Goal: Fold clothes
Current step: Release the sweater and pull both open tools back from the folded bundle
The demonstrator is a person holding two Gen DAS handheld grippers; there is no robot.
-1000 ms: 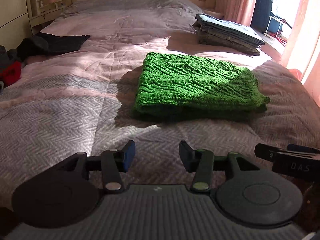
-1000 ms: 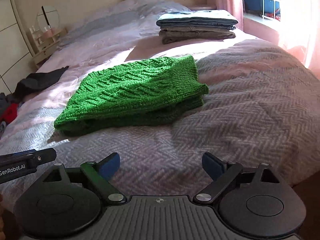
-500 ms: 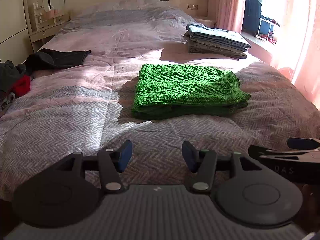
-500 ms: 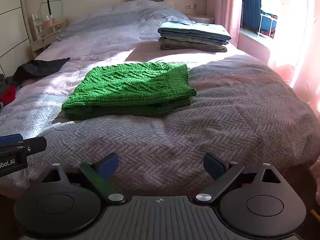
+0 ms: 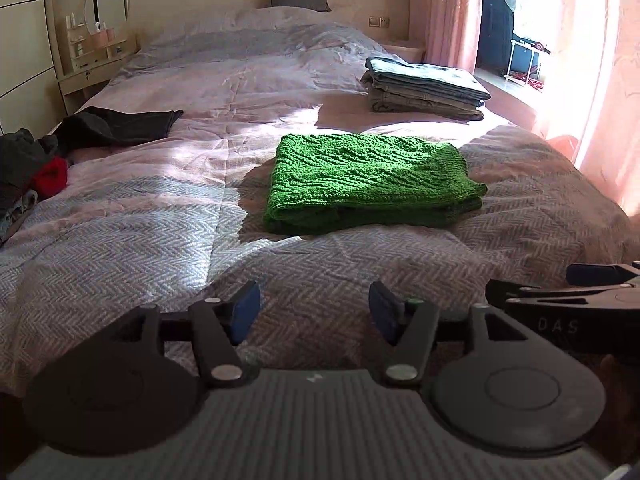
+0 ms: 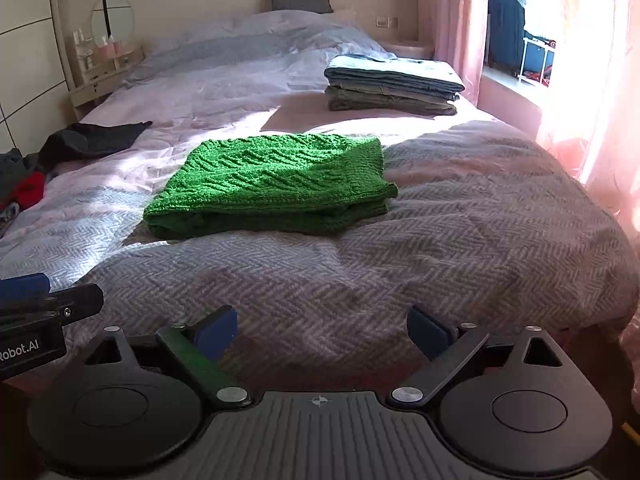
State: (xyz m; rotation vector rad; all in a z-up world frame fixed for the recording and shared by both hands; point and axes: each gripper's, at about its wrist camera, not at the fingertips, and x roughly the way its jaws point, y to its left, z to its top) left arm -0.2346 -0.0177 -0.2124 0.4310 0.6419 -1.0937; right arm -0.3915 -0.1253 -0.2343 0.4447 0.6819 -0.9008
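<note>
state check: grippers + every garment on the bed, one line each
left gripper: open, empty
right gripper: open, empty
green sweater: folded, flat on the bed
denim stack: folded, stacked
dark garment: unfolded, spread
red and grey clothes: unfolded, heaped

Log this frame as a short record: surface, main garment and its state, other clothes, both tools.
surface: bed with a herringbone cover
main garment: green sweater, folded, lying flat mid-bed
finished stack: folded clothes piled near the window side, apart from the sweater
unfolded clothes: dark garment and a heap with a red item at the bed's left edge
left tool: open, empty, short of the sweater
right tool: open, empty
</note>
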